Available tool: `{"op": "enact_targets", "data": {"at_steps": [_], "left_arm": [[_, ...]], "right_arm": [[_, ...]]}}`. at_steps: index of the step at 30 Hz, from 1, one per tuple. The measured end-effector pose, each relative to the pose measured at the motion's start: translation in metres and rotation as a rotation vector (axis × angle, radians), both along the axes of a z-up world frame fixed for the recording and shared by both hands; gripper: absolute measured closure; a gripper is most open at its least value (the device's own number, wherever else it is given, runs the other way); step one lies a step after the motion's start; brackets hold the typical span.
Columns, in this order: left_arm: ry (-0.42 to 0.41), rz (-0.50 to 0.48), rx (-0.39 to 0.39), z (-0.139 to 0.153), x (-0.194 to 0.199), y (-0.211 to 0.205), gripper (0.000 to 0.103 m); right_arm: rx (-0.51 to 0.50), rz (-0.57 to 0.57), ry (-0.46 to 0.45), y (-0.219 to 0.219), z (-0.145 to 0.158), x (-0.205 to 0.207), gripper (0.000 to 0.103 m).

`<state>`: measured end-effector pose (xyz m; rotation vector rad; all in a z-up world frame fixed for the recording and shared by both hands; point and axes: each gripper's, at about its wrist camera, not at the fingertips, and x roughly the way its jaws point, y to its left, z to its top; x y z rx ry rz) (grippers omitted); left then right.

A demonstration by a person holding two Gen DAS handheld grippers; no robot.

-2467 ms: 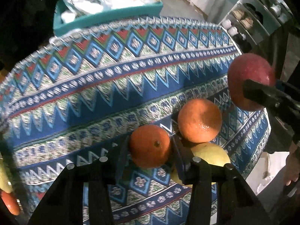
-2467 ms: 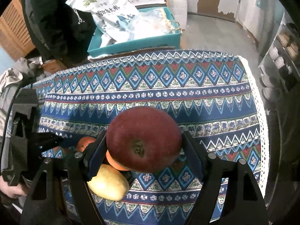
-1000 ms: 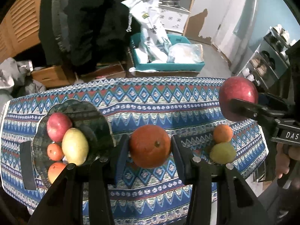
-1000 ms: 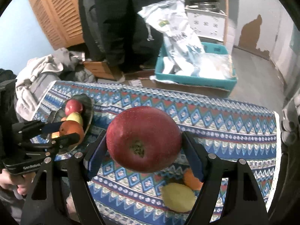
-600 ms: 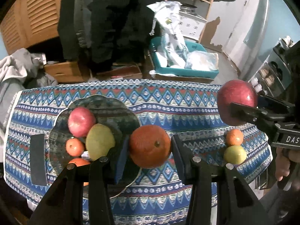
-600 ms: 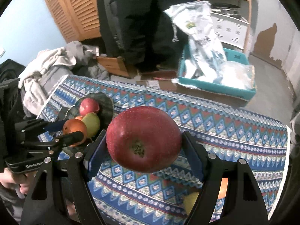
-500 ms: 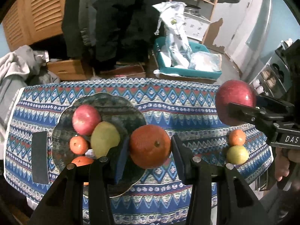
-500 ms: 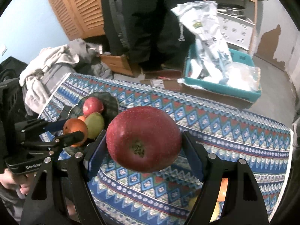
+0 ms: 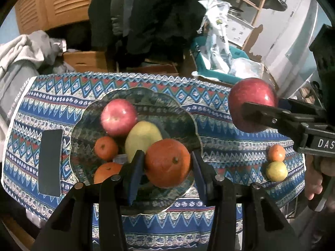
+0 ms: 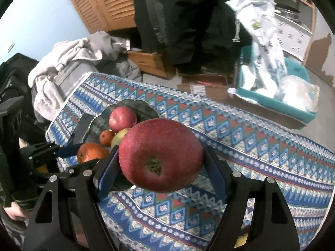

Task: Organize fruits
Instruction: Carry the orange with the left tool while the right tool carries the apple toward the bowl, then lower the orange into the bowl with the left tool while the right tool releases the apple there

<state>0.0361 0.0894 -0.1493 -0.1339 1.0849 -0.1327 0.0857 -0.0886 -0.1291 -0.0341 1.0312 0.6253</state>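
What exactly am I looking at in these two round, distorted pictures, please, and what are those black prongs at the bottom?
No robot here: a person holds a two-finger gripper in each hand, and a fisheye camera on each looks along its fingers, hence the prongs. In the left-hand view the left gripper is closed on an orange above a dark plate that holds a red apple, a yellow-green fruit and two smaller oranges. A small orange and a greenish fruit remain on the patterned tablecloth. In the right-hand view the right gripper grips a big red apple.
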Motion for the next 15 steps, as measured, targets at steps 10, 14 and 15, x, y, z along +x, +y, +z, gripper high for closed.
{"op": "enact_targets", "data": {"at_steps": [10,14,15], "left_arm": [[0.041,0.031,-0.009,-0.021,0.0,0.023,0.057],[0.064,0.032,-0.021,-0.031,0.0,0.027,0.057],[0.072,0.033,-0.024,-0.034,-0.001,0.028,0.057]], "right_arm": [[-0.02,0.045,0.053,0.04,-0.024,0.012,0.025],[-0.039,0.059,0.082,0.055,-0.037,0.016,0.025],[-0.043,0.063,0.086,0.058,-0.04,0.017,0.025]]}}
